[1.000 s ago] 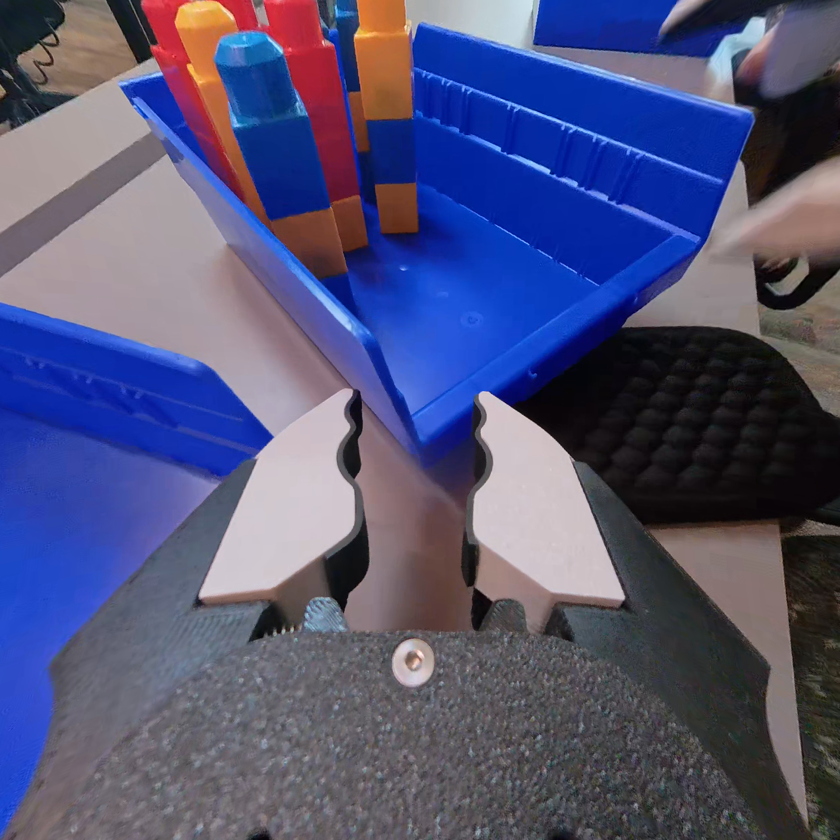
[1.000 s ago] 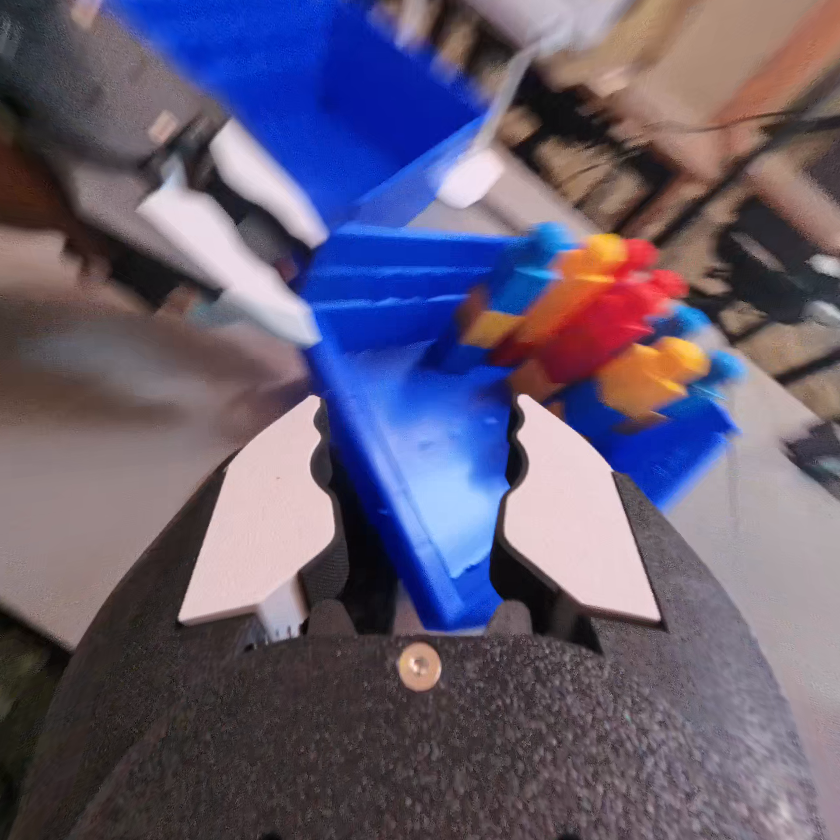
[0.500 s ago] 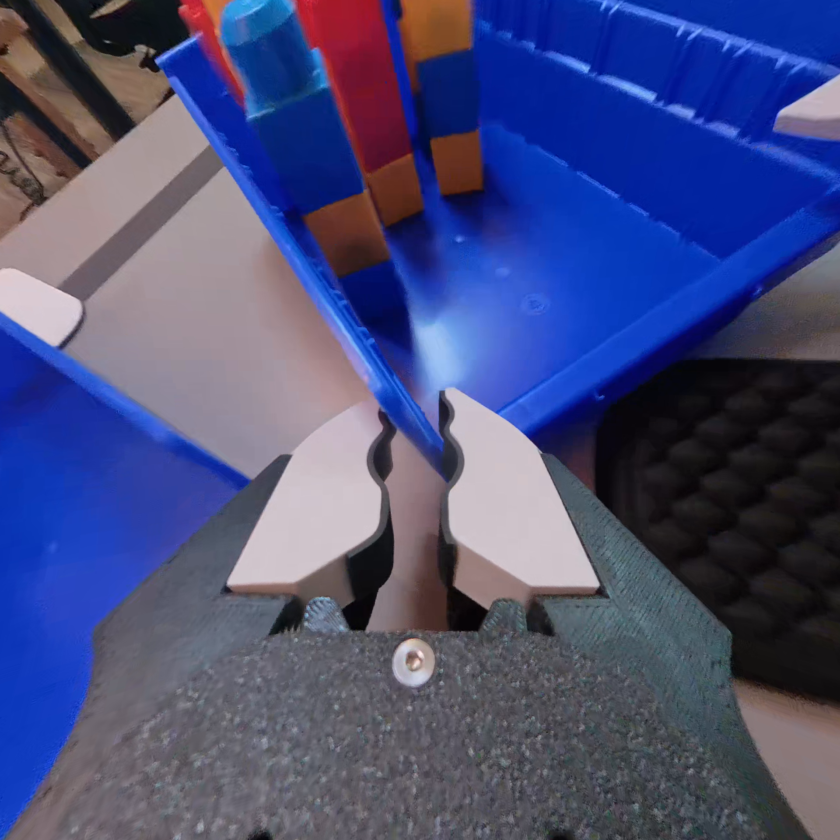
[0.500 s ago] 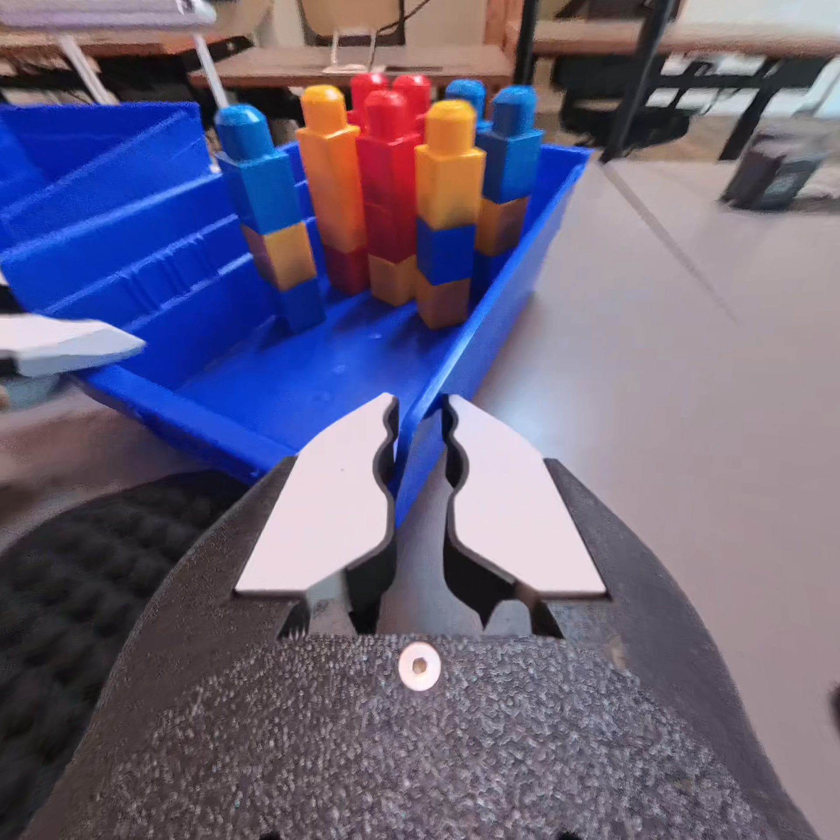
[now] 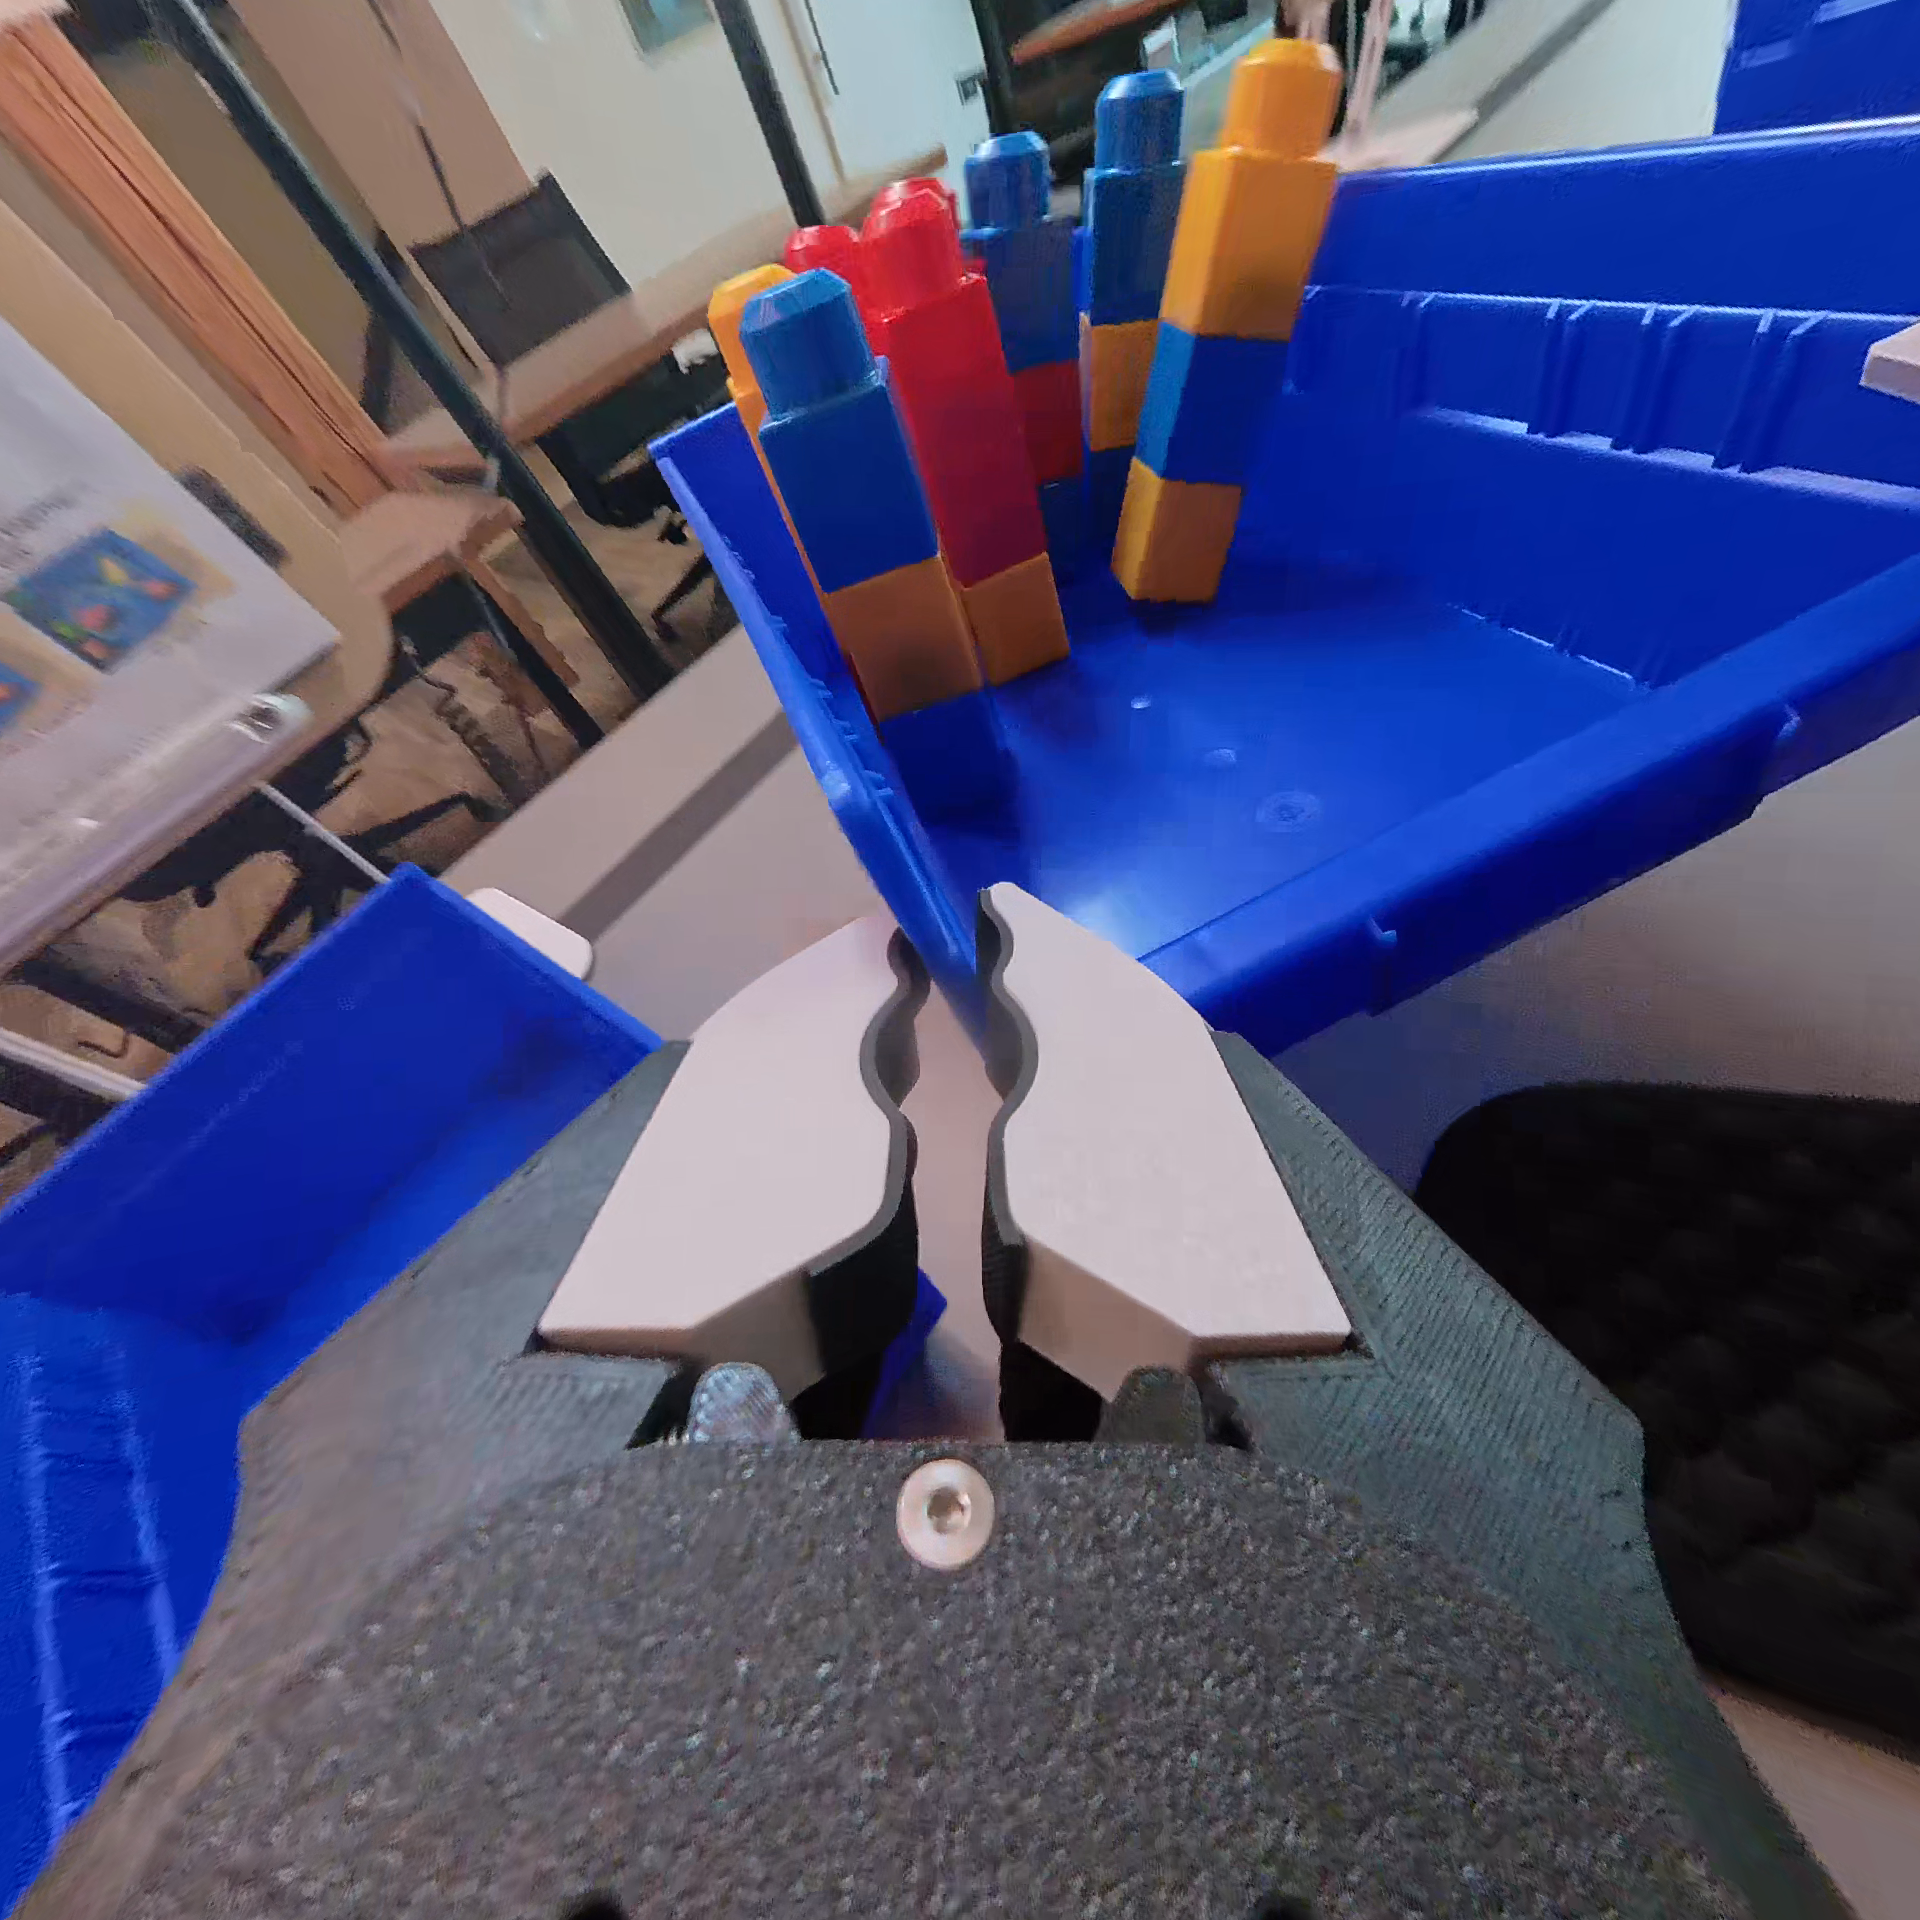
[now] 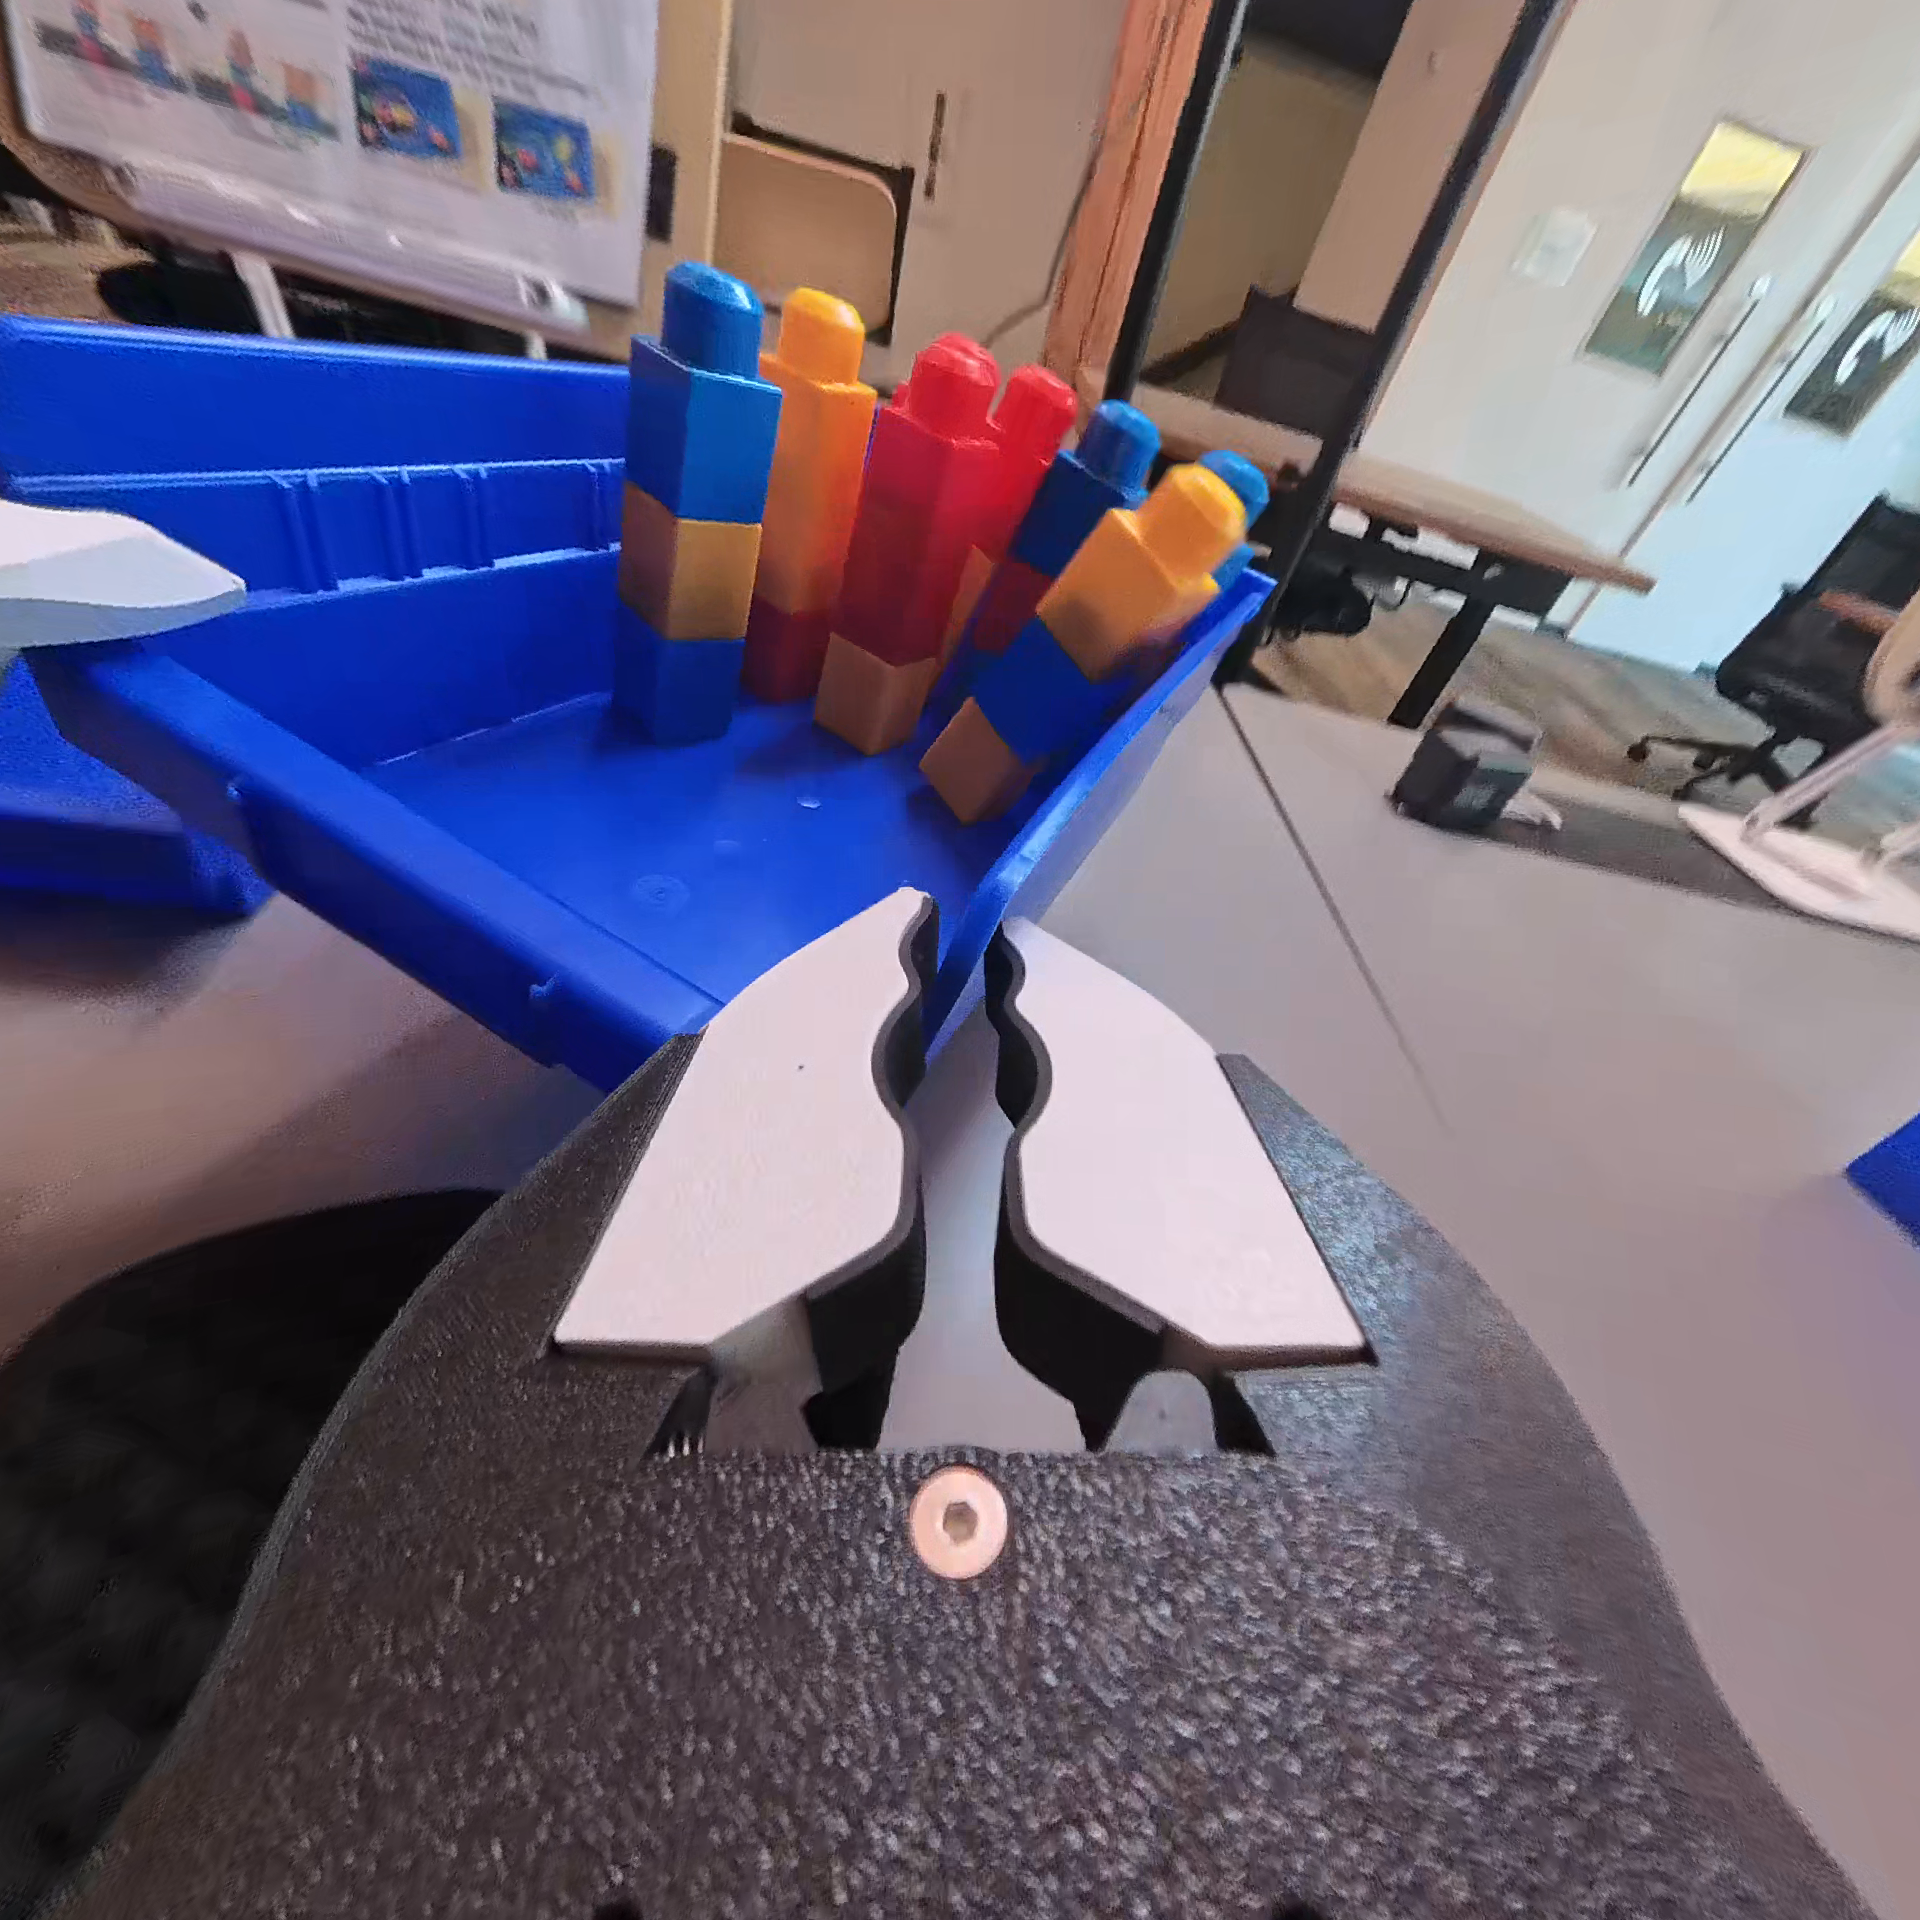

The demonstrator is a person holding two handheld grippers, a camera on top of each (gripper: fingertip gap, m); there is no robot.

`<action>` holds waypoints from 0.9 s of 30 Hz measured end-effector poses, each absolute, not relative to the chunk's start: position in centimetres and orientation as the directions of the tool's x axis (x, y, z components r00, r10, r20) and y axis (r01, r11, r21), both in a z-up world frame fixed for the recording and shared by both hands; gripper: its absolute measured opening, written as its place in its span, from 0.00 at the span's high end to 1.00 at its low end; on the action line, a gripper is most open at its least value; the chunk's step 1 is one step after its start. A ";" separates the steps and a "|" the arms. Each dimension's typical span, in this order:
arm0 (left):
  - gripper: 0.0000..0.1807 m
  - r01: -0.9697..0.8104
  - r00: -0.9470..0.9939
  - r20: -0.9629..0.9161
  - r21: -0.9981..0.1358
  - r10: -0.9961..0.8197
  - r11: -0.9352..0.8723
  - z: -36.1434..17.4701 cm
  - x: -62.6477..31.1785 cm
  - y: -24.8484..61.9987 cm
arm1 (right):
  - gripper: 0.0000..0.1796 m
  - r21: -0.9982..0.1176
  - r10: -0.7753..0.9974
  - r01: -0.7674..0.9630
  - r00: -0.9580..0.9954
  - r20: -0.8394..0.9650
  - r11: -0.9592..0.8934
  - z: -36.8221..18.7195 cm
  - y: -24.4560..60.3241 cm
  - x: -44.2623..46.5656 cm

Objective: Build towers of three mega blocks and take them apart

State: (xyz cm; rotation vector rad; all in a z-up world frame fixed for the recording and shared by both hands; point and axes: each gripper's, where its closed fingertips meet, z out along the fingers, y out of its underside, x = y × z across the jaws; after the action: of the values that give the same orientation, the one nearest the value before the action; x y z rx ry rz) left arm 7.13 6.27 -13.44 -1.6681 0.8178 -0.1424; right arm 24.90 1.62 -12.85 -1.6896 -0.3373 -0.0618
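A blue bin [image 5: 1558,821] holds several three-block towers [image 5: 894,520] of blue, orange and red blocks at its far end. My left gripper [image 5: 940,940] is shut on the bin's left side wall near the front corner. My right gripper [image 6: 961,930] is shut on the bin's right side wall [image 6: 1101,758] near its front corner. In the right wrist view the bin looks tilted and the towers [image 6: 696,520] lean. An orange-blue-orange tower [image 6: 1081,644] tips against the right wall. The other gripper's fingertip shows at the edge of each view [image 5: 1896,364] [image 6: 104,582].
A second blue bin [image 5: 312,1091] stands at the left of the grey table [image 5: 675,831]. A black bumpy mat [image 5: 1714,1351] lies just in front of the held bin. Another blue corner [image 6: 1891,1174] shows at the right. Desks and chairs stand beyond the table. About 20 cm separates my left fingertips from my right.
Both grippers closed from wide open onto the bin's side walls. The bin has since tilted, and the towers lean, one tipping against the right wall.
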 end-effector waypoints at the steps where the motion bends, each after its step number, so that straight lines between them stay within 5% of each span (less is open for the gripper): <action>1: 0.95 -0.418 0.752 -0.330 -0.908 -0.571 -0.027 -12.4 6.7 6.1 | 0.96 -0.958 0.193 0.270 0.949 0.248 -0.096 -11.6 1.7 24.6; 15: 0.95 -0.349 0.903 -0.313 -0.934 -0.294 -0.078 -1.9 -11.6 2.9 | 0.94 -0.942 0.502 0.308 0.799 0.331 0.131 0.7 3.7 7.0; 27: 0.96 -0.251 0.951 -0.283 -0.943 0.127 -0.220 -4.0 -33.8 -4.4 | 0.94 -0.963 0.783 0.224 0.567 0.256 0.152 -2.7 3.4 -16.6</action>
State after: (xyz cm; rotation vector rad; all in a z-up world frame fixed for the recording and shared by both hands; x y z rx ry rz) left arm -33.76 -4.44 -3.99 -1.7595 0.0927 0.3485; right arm -16.64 3.44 -2.72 -1.3995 -0.9377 0.4997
